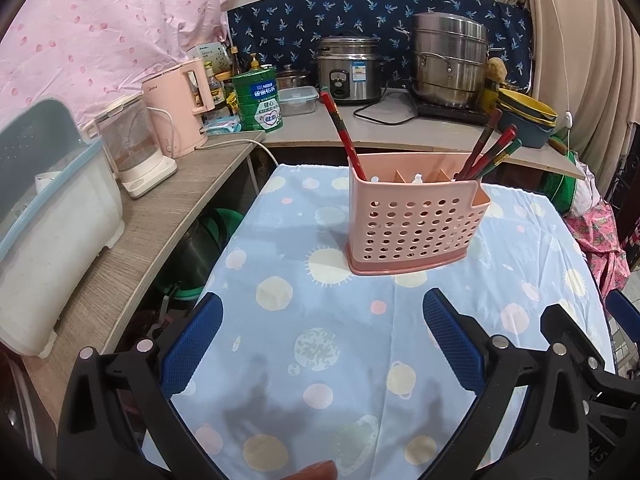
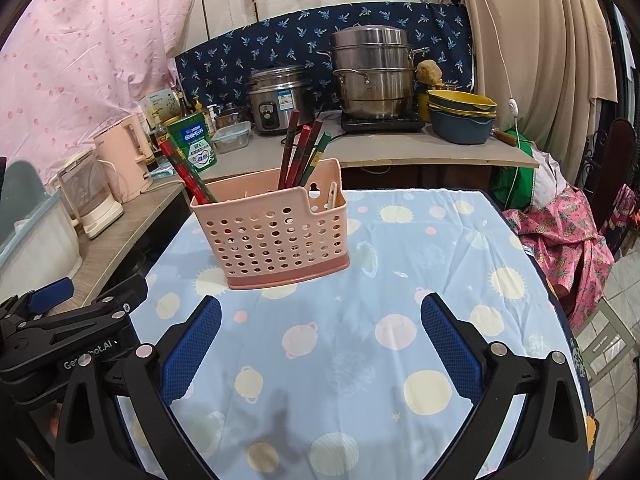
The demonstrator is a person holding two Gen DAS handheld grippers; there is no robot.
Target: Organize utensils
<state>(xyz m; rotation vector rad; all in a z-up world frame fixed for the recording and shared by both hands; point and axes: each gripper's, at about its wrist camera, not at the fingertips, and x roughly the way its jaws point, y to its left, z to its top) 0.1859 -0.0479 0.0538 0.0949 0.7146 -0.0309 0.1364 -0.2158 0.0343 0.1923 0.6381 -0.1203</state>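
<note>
A pink perforated utensil holder [image 1: 412,220] stands upright on the blue patterned tablecloth [image 1: 320,352]; it also shows in the right wrist view [image 2: 276,232]. Red and green chopsticks [image 1: 344,136] lean in its left compartment, and several more chopsticks [image 1: 490,152] lean in its right compartment. In the right wrist view the single pair [image 2: 186,176] is at the left and the bunch [image 2: 304,152] is in the middle. My left gripper [image 1: 322,336] is open and empty, in front of the holder. My right gripper [image 2: 320,336] is open and empty, in front of the holder too.
A wooden counter [image 1: 132,240] runs along the left with a white bin [image 1: 48,232], a glass kettle [image 1: 136,152] and a pink kettle [image 1: 180,108]. The back counter holds a rice cooker [image 1: 352,72], a steel steamer pot [image 1: 452,64] and stacked bowls [image 2: 460,116].
</note>
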